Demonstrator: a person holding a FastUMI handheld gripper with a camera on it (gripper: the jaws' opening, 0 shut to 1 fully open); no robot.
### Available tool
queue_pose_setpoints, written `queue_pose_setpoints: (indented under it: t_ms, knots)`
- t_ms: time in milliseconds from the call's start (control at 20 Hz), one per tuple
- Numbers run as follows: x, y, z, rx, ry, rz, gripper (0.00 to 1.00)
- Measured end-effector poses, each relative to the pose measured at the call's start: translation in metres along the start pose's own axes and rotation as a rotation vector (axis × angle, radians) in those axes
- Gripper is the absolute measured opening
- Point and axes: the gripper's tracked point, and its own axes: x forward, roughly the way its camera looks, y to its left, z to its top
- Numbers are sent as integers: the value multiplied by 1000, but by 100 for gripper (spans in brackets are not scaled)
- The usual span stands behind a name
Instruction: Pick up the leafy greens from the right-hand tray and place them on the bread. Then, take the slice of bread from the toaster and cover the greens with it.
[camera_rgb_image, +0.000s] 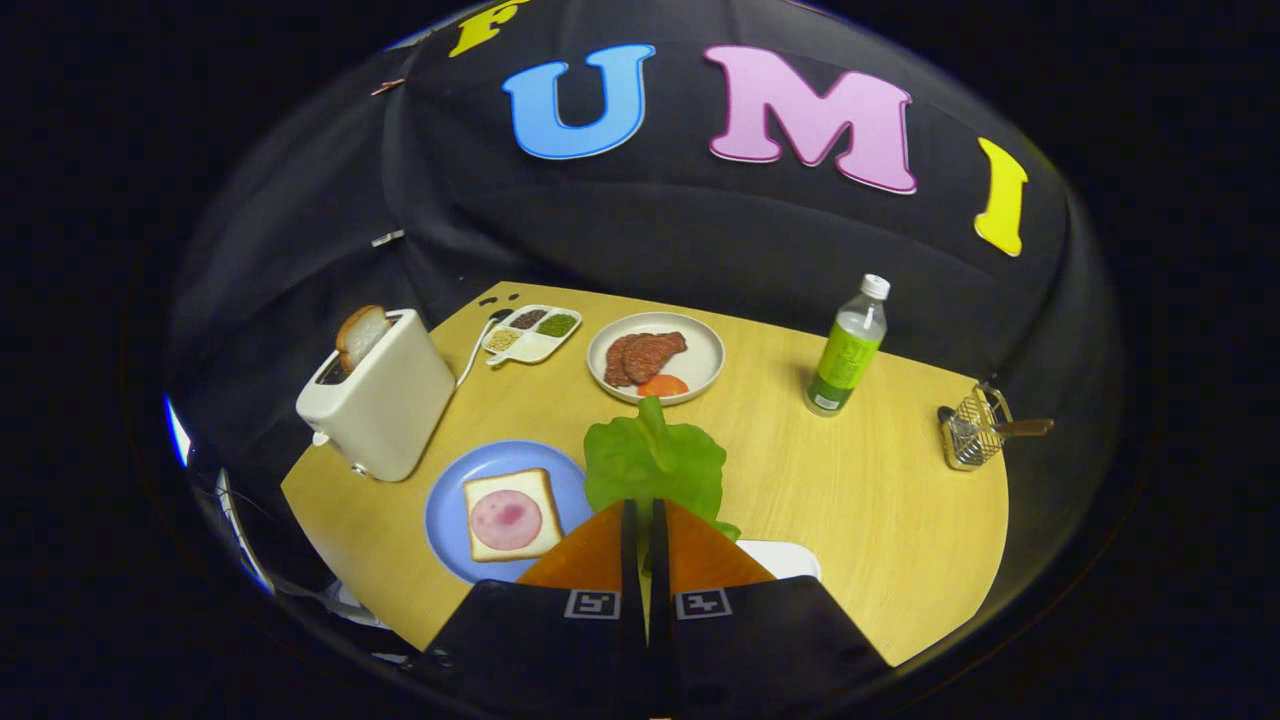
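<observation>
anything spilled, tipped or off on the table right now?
Nothing stands out. The gripper is shut on the green lettuce leaf, held above the wooden table. The white toaster, green-labelled plastic bottle and blue plate with ham-topped bread sit upright and tidy.

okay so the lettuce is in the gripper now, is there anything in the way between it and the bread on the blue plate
Nothing visible. The gripper is shut on the lettuce, and the bread on the blue plate lies just beside it, with only bare plate between them.
</observation>
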Motion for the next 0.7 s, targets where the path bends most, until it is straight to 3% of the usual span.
queue_pose_setpoints:
  t_ms: [350,700]
  knots:
    - [41,90,-15,-122,63,106,5]
    - [82,127,-52,-164,150,101,5]
